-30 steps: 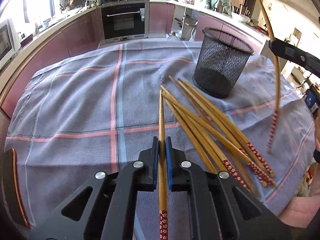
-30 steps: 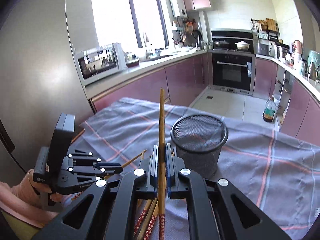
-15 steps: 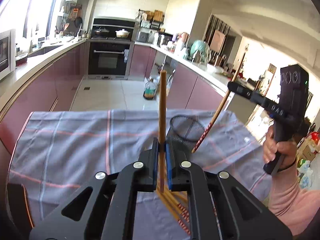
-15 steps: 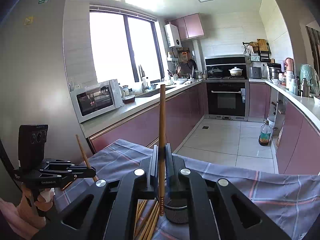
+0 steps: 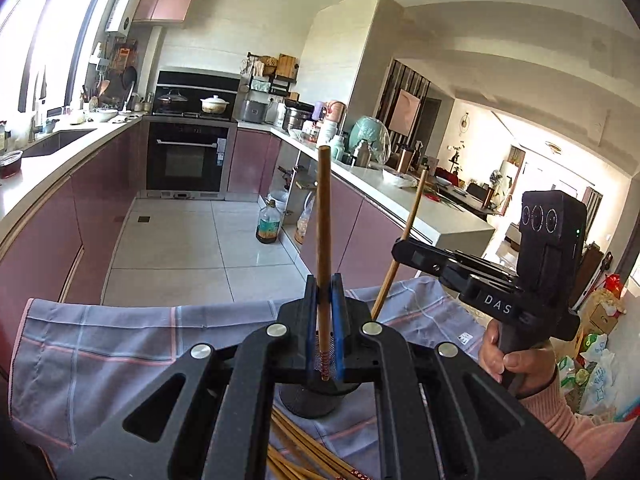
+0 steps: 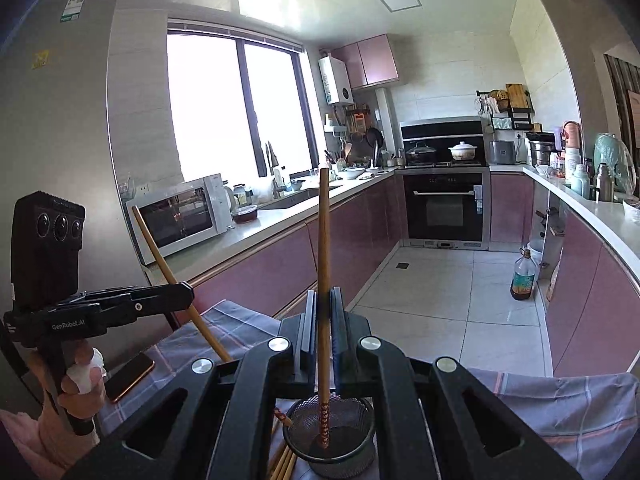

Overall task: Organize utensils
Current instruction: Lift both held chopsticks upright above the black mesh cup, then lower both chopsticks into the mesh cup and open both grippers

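My left gripper (image 5: 323, 292) is shut on a wooden chopstick (image 5: 323, 216), held upright with its red patterned end down over the black mesh holder (image 5: 316, 398). My right gripper (image 6: 323, 308) is shut on another chopstick (image 6: 323, 264), upright, its patterned end inside the holder's mouth (image 6: 332, 436). Each gripper shows in the other's view: the right one (image 5: 404, 248) with its chopstick (image 5: 404, 240), the left one (image 6: 184, 292) with its chopstick (image 6: 176, 280). Several loose chopsticks (image 5: 296, 448) lie on the cloth in front of the holder.
A grey plaid tablecloth (image 5: 120, 344) covers the table. A phone (image 6: 130, 376) lies on the cloth near the left hand. Kitchen counters, an oven and a tiled floor lie beyond the table edge.
Both grippers have lifted and tilted upward, bringing their chopsticks upright over the mesh holder. The right chopstick's end has sunk into the holder's mouth.
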A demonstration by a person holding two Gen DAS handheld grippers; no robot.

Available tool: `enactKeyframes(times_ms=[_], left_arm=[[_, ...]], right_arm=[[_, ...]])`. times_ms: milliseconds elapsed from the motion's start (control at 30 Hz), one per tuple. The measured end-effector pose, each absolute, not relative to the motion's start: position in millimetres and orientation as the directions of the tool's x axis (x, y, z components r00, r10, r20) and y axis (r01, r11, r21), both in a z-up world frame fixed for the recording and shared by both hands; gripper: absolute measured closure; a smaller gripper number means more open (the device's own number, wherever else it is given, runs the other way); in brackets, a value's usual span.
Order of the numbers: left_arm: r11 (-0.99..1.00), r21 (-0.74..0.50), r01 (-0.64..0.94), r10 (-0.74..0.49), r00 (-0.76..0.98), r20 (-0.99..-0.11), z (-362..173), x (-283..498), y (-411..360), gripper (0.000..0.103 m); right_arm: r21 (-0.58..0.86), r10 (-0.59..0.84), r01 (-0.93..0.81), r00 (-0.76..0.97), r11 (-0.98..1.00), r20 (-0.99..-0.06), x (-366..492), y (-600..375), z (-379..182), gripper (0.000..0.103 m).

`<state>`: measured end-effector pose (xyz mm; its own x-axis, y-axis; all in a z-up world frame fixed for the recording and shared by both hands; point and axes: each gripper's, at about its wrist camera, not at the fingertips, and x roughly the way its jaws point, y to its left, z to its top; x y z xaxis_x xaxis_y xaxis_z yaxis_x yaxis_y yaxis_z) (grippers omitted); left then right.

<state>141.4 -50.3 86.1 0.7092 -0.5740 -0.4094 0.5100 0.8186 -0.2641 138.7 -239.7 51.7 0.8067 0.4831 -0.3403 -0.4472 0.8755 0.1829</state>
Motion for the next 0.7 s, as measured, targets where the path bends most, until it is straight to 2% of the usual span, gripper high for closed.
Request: enactKeyframes(times_ms=[200, 333, 467, 633, 700], left_arm=[[0.822, -0.229, 0.522, -0.55, 0.624, -0.555, 58.4, 167.6, -89.0, 0.096], [0.824, -0.226, 0.519, -0.533, 0.576, -0.62, 36.6, 183.5, -103.7, 0.096], [0.838, -0.214, 0.502, -0.505, 0.563, -0.654, 17.2, 198.4, -110.1, 0.095], [0.85, -0.228, 0.474, -0.49, 0.555, -0.672, 6.4, 219.4, -111.2, 0.093], [0.859, -0.222, 0.461, -0.476, 0.563, -0.676, 1.9, 223.4, -108.7, 0.09]], right_arm=[[0.198, 0.476, -0.436, 0.75, 0.878, -0.459, 161.9, -230.4, 21.2, 0.098], [0.201, 0.462, -0.425, 0.703, 0.883, -0.541, 177.7, -221.5, 4.2, 0.098], [0.196, 0.435, -0.401, 0.686, 0.895, -0.584, 188.6, -216.1, -6.0, 0.096], [0.207, 0.417, -0.371, 0.688, 0.905, -0.593, 195.4, -215.9, -9.7, 0.095], [0.202, 0.408, -0.362, 0.695, 0.91, -0.592, 195.8, -217.6, -9.6, 0.09]])
